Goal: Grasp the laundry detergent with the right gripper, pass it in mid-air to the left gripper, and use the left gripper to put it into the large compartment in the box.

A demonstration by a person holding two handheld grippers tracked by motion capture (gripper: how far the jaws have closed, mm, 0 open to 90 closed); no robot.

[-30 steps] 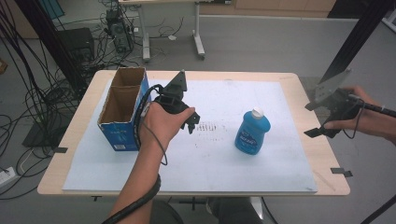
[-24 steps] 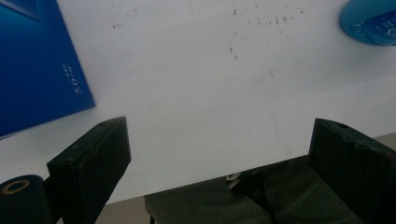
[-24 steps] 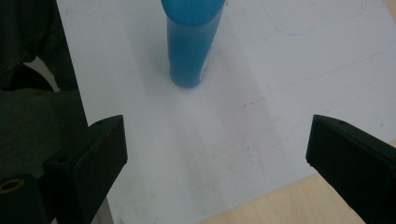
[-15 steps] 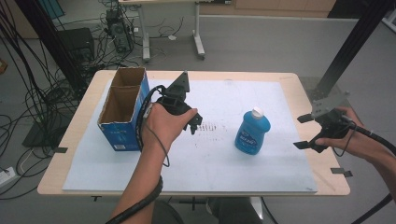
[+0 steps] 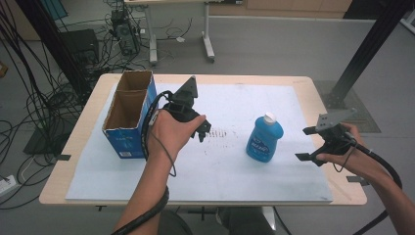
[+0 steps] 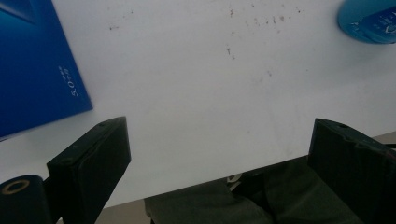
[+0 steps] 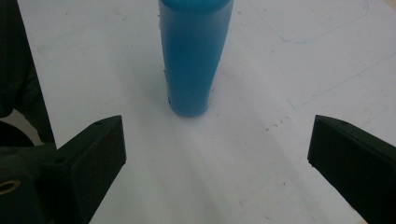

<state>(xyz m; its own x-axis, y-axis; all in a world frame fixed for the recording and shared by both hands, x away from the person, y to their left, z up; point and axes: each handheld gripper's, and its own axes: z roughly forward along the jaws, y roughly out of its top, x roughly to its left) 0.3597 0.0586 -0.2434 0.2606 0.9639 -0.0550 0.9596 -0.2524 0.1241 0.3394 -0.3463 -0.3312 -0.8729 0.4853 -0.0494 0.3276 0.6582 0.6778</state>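
Observation:
A blue bottle (image 5: 264,138) with a white cap stands upright on the white mat (image 5: 230,100), right of centre. My right gripper (image 5: 304,143) hovers just to its right, open, with the jaws pointing at it. In the right gripper view the bottle (image 7: 194,56) stands ahead of the wide open right gripper (image 7: 217,135), apart from both jaws. My left gripper (image 5: 201,130) is held over the mat beside an open blue cardboard box (image 5: 128,112). The left gripper (image 6: 219,140) is open and empty, with the box (image 6: 37,70) at upper left.
The box stands at the mat's left edge, open side up, and looks empty inside. The bottle's base (image 6: 369,21) shows in the left gripper view's top right corner. Cables and desk legs (image 5: 208,44) lie on the floor beyond the table.
My right gripper has come in from the table's right edge, leftward and lower, and now faces the bottle at close range. The left gripper and hand have stayed put.

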